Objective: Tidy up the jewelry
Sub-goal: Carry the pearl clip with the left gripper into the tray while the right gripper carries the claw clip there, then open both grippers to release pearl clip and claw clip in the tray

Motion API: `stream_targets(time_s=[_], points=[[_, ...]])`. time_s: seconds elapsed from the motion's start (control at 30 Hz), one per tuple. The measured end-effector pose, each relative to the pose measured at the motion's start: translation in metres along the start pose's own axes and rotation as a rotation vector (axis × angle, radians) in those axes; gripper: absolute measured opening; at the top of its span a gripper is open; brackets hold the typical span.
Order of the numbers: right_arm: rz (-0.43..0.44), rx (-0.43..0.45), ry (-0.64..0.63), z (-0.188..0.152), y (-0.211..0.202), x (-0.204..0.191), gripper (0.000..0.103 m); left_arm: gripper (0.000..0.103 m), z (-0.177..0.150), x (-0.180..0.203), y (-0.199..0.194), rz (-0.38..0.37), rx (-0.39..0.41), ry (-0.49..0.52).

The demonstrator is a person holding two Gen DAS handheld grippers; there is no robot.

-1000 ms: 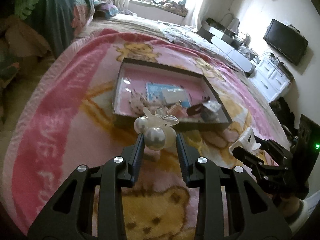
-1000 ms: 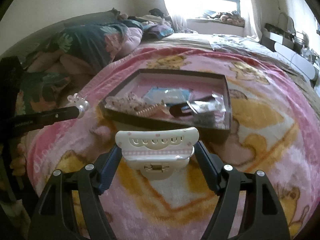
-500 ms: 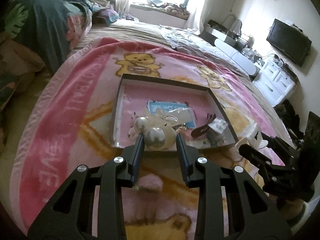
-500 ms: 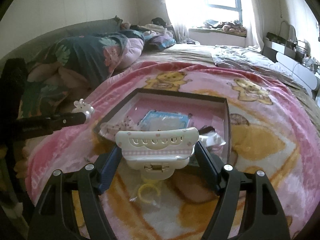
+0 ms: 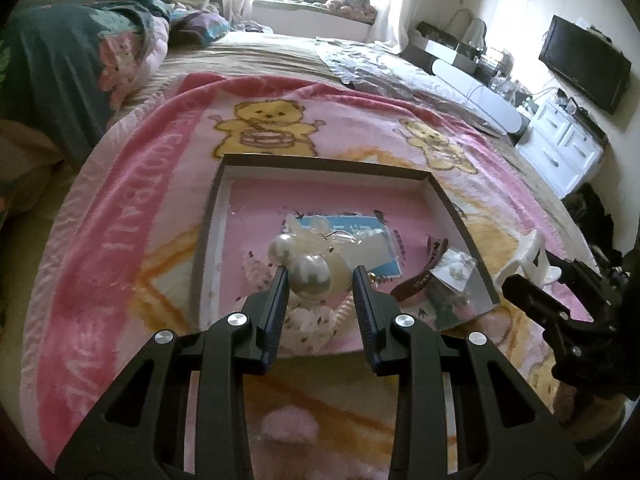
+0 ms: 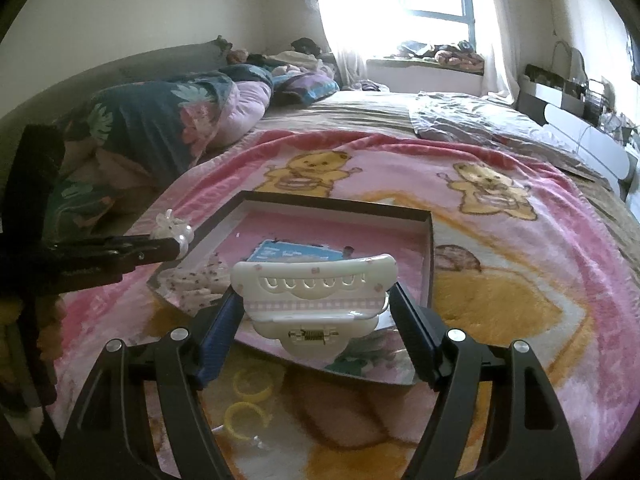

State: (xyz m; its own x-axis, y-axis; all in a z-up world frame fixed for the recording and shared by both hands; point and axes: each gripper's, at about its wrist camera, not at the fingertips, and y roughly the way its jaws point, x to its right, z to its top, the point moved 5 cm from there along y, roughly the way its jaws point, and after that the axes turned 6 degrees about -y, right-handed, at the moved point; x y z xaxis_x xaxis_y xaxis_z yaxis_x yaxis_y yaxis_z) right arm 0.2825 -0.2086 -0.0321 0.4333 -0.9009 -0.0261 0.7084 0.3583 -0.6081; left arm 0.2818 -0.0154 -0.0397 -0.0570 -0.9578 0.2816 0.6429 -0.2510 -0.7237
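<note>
My left gripper (image 5: 320, 276) is shut on a pearl hair clip (image 5: 310, 268) and holds it above the near left part of the dark-rimmed pink box (image 5: 328, 162). My right gripper (image 6: 314, 300) is shut on a white claw hair clip (image 6: 314, 296) above the box's near edge (image 6: 430, 248). The box holds a blue card (image 5: 352, 226), a speckled scrunchie (image 5: 308, 320), a dark red clip (image 5: 416, 280) and a clear packet (image 5: 454, 274). The right gripper shows at the right of the left wrist view (image 5: 520, 264); the left gripper shows at the left of the right wrist view (image 6: 176, 236).
The box lies on a pink bear-print blanket (image 5: 120, 200) on a bed. Yellow rings in a clear bag (image 6: 248, 400) lie on the blanket below my right gripper. Bedding is piled at the left (image 6: 160, 124). A TV (image 5: 584, 64) and white drawers (image 5: 560, 148) stand at the right.
Both grippers have risen and moved forward toward the box with their clips; the box now lies lower in both views, and the yellow rings have come into sight.
</note>
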Motion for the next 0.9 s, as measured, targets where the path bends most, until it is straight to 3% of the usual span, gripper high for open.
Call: stream_targets(time_s=[0.4,0.9], points=[[-0.011,-0.024,0.017,0.007,0.028,0.027,0.073,0.025,0.011,0.003,0.043,0.033,-0.046,0.005],[0.004,-0.108,-0.040,-0.008,0.076,0.014,0.073,0.025,0.006,-0.013,0.065,0.064,-0.075,-0.009]])
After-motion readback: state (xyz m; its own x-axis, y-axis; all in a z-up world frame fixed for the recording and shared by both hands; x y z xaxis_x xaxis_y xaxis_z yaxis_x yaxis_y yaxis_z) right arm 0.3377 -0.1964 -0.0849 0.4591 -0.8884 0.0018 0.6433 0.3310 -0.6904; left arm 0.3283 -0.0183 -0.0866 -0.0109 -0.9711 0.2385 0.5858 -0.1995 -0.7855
